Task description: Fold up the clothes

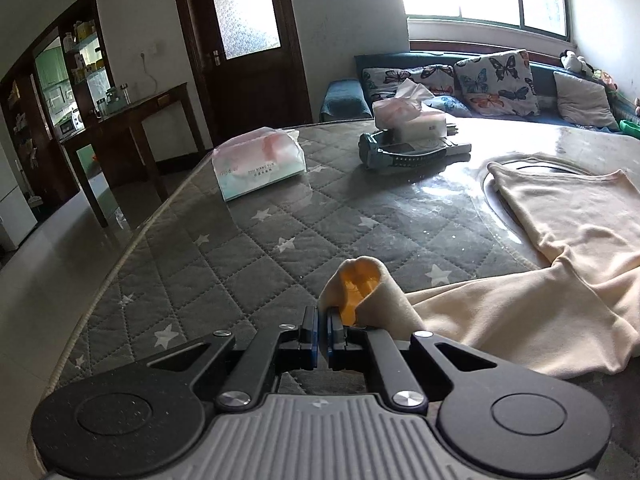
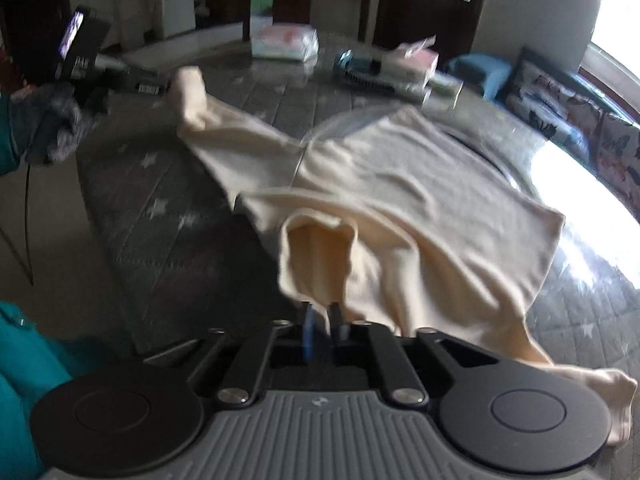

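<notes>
A cream long-sleeved garment [image 2: 400, 184] lies spread over the grey star-quilted table [image 1: 240, 240]. In the left wrist view, my left gripper [image 1: 323, 316] is shut on one sleeve cuff [image 1: 380, 292], which curls open just above the table. The rest of the garment [image 1: 568, 256] trails off to the right. In the blurred right wrist view, my right gripper [image 2: 322, 314] is shut on a bunched edge [image 2: 316, 256] of the garment's near side and holds it lifted. The left gripper [image 2: 166, 89] shows far left in a gloved hand [image 2: 52, 128], holding the sleeve [image 2: 192, 92] up.
Two tissue packs [image 1: 260, 168] [image 1: 408, 114] and a blue-grey handheld device [image 1: 400, 154] sit at the table's far side. The table edge [image 1: 120, 264] runs along the left, with floor beyond. A sofa with butterfly cushions [image 1: 496, 80] stands behind. A teal sleeve [image 2: 24, 380] is near left.
</notes>
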Demonstrator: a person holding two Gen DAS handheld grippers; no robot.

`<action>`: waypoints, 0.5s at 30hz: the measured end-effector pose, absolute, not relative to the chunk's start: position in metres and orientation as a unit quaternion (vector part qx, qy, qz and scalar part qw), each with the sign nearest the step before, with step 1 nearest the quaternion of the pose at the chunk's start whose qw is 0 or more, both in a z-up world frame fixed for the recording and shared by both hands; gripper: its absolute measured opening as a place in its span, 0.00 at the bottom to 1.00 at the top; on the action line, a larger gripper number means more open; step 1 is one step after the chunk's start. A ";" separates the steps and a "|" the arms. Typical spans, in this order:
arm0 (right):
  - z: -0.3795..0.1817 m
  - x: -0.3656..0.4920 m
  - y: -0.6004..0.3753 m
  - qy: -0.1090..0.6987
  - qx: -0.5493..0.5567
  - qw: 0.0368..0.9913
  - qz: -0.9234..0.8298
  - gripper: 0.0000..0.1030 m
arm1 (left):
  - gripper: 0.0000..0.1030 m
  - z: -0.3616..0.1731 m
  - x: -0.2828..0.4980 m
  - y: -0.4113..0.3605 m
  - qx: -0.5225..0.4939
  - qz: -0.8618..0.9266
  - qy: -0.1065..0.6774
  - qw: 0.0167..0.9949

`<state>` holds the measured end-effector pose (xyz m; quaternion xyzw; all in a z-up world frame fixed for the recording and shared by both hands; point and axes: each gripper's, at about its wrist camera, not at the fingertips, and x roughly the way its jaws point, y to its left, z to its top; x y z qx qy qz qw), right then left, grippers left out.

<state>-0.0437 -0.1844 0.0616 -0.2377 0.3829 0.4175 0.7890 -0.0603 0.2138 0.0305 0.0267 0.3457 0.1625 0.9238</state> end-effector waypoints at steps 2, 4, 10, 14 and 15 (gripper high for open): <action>0.060 -0.039 -0.179 0.375 -0.237 0.798 0.408 0.19 | 0.05 0.029 -0.061 0.214 0.027 0.164 0.348 0.923; 0.060 -0.032 -0.174 0.371 -0.225 0.805 0.404 0.19 | 0.05 0.029 -0.061 0.215 0.025 0.164 0.348 0.923; 0.050 -0.013 -0.160 0.369 -0.220 0.810 0.398 0.30 | 0.05 0.027 -0.059 0.216 0.026 0.164 0.351 0.922; 0.039 -0.002 -0.153 0.371 -0.221 0.811 0.394 0.09 | 0.05 0.024 -0.057 0.215 0.027 0.164 0.356 0.920; 0.039 -0.003 -0.155 0.373 -0.219 0.810 0.395 0.02 | 0.05 0.023 -0.057 0.216 0.027 0.165 0.357 0.919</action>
